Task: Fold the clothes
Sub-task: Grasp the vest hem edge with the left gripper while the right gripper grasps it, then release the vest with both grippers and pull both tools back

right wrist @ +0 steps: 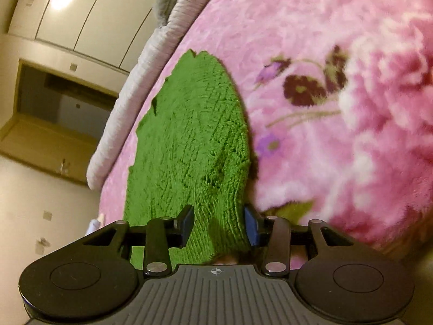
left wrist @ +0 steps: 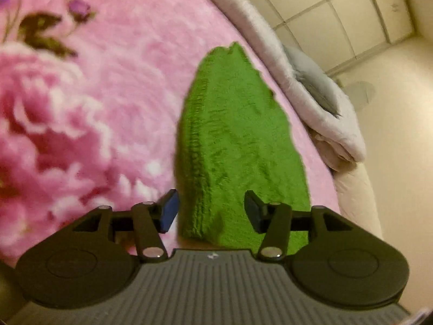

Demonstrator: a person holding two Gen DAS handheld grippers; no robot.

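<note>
A green knitted cloth (left wrist: pixel 235 135) lies folded on a pink flowered blanket (left wrist: pixel 108 94), narrowing toward its far end. My left gripper (left wrist: pixel 212 211) stands open over the cloth's near left corner; the ribbed folded edge runs between its blue pads, and neither pad presses on it. In the right wrist view the same green cloth (right wrist: pixel 189 135) lies flat on the blanket (right wrist: pixel 324 162). My right gripper (right wrist: pixel 219 226) is open astride the near right corner, its right pad beside the cloth's edge. The near edge of the cloth is hidden behind both gripper bodies.
A rolled grey-white cover (left wrist: pixel 311 103) with a grey pillow (left wrist: pixel 311 75) borders the blanket on the cloth's far side; the same cover (right wrist: pixel 140 86) shows in the right wrist view. Beyond it are a pale floor, white cupboard doors (left wrist: pixel 351 13) and a doorway (right wrist: pixel 54 103).
</note>
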